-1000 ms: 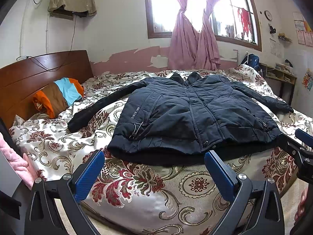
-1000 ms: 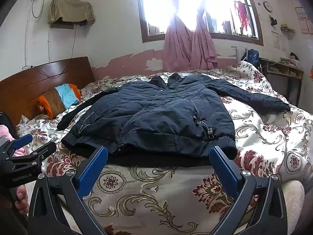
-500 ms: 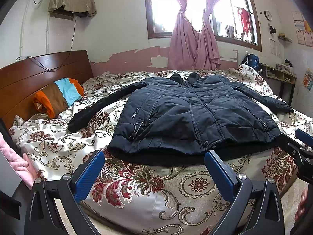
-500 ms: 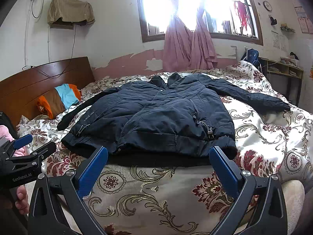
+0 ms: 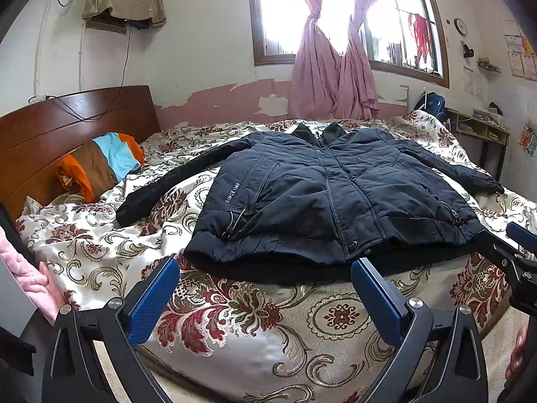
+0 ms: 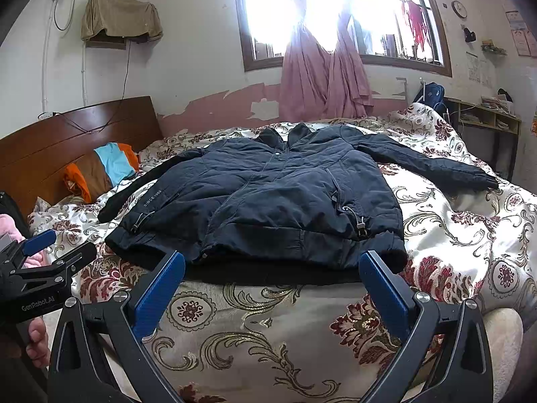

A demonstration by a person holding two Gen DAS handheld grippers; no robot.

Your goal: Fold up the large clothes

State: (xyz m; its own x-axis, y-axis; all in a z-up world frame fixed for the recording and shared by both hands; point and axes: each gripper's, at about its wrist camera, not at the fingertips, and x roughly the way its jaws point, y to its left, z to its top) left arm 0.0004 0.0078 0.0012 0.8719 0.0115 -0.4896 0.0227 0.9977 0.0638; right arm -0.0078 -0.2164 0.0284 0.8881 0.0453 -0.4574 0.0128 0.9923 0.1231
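Navy jacket (image 5: 332,198): flat, sleeves spread, on floral bedspread (image 5: 255,315).
Left gripper (image 5: 261,288): level, jaws apart, short of hem.
Right gripper (image 6: 272,278): level, jaws apart, empty.

A window (image 5: 349,16) with knotted pink curtains (image 5: 332,77) glared white above peeling pink wall paint (image 5: 228,100). Left of the window stood a dark wooden headboard (image 5: 67,127); right, a cluttered desk (image 5: 483,131).
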